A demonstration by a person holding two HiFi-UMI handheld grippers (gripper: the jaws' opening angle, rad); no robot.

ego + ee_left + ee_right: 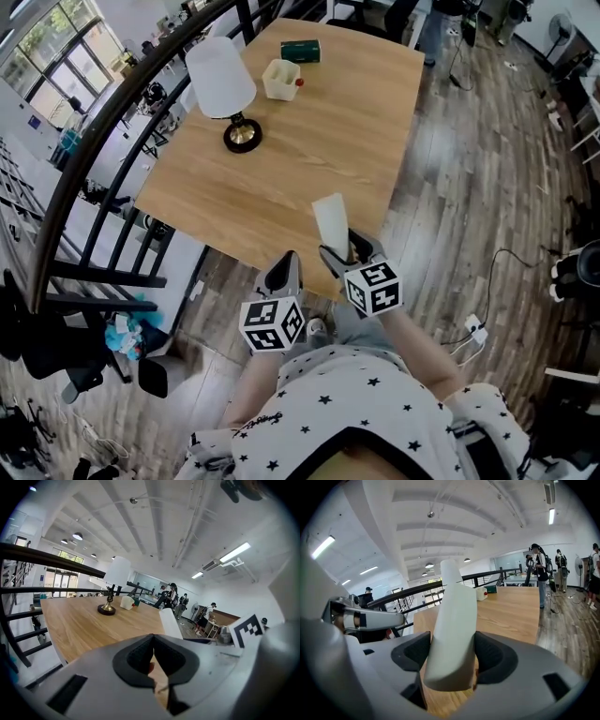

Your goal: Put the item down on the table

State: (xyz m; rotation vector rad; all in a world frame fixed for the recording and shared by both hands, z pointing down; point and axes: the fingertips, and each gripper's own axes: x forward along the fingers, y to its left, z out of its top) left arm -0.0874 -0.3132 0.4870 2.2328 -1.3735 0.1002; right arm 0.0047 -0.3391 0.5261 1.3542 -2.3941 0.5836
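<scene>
Right gripper (337, 251): clamped on the item (330, 217), a pale, tapered white piece, one jaw pressed to each side of it; its wider end sits low between the jaws (452, 656).
Item: standing up out of the right gripper over the table's (328, 141) near edge; whether it touches the wood I cannot tell. From the left gripper view it shows as a white slab (169, 623) at the near right of the tabletop.
Left gripper (286, 272): jaws together with nothing between them (153, 660), held just left of the right gripper, at the table's near edge.
Far end of table: lamp (221, 80) with a white shade, a white box (280, 79) beside it, a green box (300, 51) behind that.
Left of table: dark railing (112, 122).
</scene>
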